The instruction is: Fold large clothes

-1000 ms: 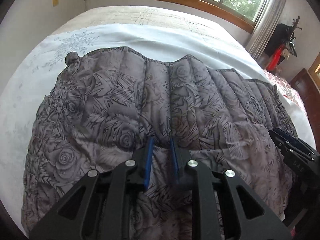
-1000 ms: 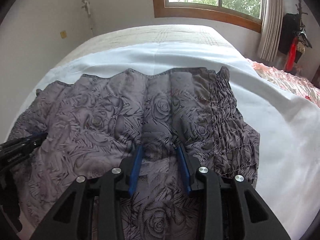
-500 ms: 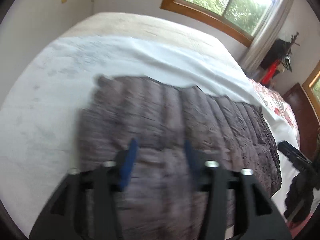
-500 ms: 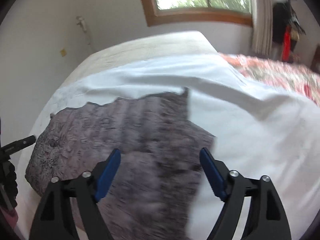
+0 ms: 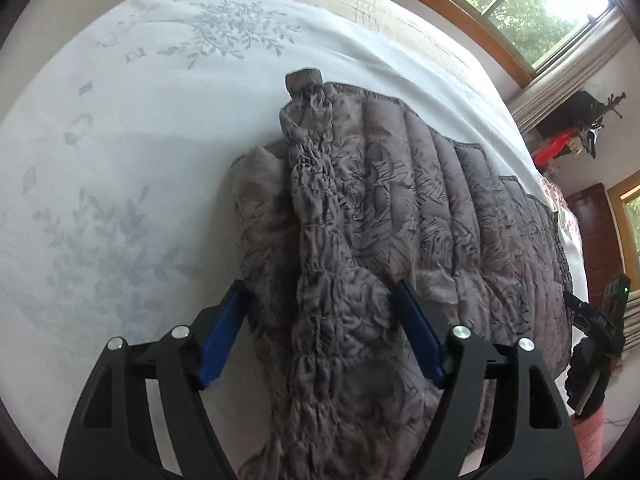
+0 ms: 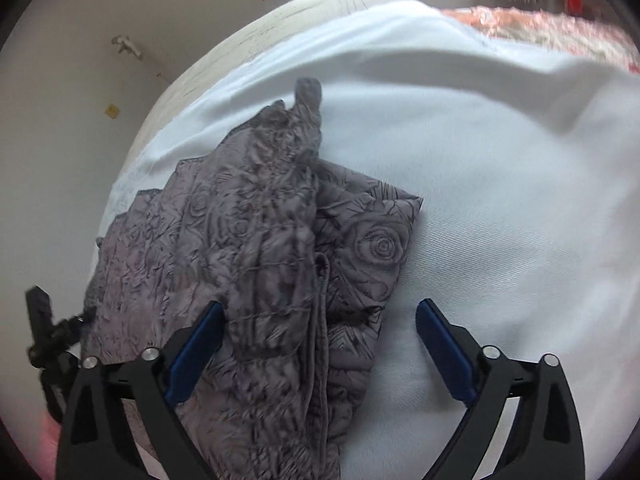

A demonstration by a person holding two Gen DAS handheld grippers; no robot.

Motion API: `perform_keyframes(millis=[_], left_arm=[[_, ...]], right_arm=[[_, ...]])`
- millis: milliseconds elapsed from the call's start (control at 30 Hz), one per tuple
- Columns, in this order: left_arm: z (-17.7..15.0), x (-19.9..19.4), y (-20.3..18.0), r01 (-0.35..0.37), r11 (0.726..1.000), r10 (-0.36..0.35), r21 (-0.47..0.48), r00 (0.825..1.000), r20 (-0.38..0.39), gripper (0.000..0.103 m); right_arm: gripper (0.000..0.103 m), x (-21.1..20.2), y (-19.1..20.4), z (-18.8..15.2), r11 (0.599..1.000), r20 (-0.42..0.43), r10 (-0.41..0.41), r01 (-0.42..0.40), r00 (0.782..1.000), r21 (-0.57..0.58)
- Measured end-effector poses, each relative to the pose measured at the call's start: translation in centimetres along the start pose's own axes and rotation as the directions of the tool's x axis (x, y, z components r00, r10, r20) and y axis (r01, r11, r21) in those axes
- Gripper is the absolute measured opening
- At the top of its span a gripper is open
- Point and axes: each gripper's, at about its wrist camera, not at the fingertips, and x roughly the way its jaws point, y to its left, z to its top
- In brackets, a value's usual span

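A large grey garment with a rose print (image 5: 420, 216) lies folded on the white bed sheet (image 5: 120, 160). Its gathered elastic edge runs toward me in the left wrist view. My left gripper (image 5: 320, 304) is open, its blue fingers straddling that gathered left end just above the cloth. In the right wrist view the same garment (image 6: 280, 248) lies at the left. My right gripper (image 6: 320, 320) is open wide over the garment's right end, with its right finger above bare sheet (image 6: 500, 200). Each gripper shows at the edge of the other's view.
The bed fills both views. A wood-framed window (image 5: 520, 8) and curtain are at the far side. A pink floral bedspread (image 6: 540, 24) lies at the far right. Dark wooden furniture (image 5: 592, 232) stands beside the bed. A wall is at the left.
Both grippers have let go of the garment and opened wide. The left one moved to the garment's left end, the right one to its right end.
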Motion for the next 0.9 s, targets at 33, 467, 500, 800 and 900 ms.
perform_keyframes(millis=[33,467,500,800,900], left_arm=[[0.2,0.5,0.2,0.017,1.0,-0.017,-0.015,1.0,-0.009,0.076],[0.3,-0.4,-2.8,0.014,1.0,-0.014,-0.003,0.998,0.064,0.018],[0.3,-1.1,-3.1,0.018,1.0,-0.018,-0.003,0.997,0.081,0.014],[-2.7,-11.0,-6.1,0.045,0.996,-0.061,0.083,0.975,0.213,0.011],[-5.2,-14.8,-6.4,0.06,0.993,-0.083,0.105,0.971,0.224,0.011]], right_arm=[[0.1,0.1,-0.2,0.1,1.0,0.0,0.009,-0.009,1.0,0.009],[0.025,-2.2,1.5,0.8,0.988,0.02,0.152,-0.152,0.988,0.007],[0.024,-3.1,1.9,0.7,0.987,0.028,0.162,-0.162,0.986,-0.002],[0.021,-12.3,6.8,-3.2,0.975,0.076,0.197,-0.187,0.977,-0.124],[0.021,-16.0,7.8,-6.4,0.967,0.087,0.214,-0.198,0.973,-0.158]])
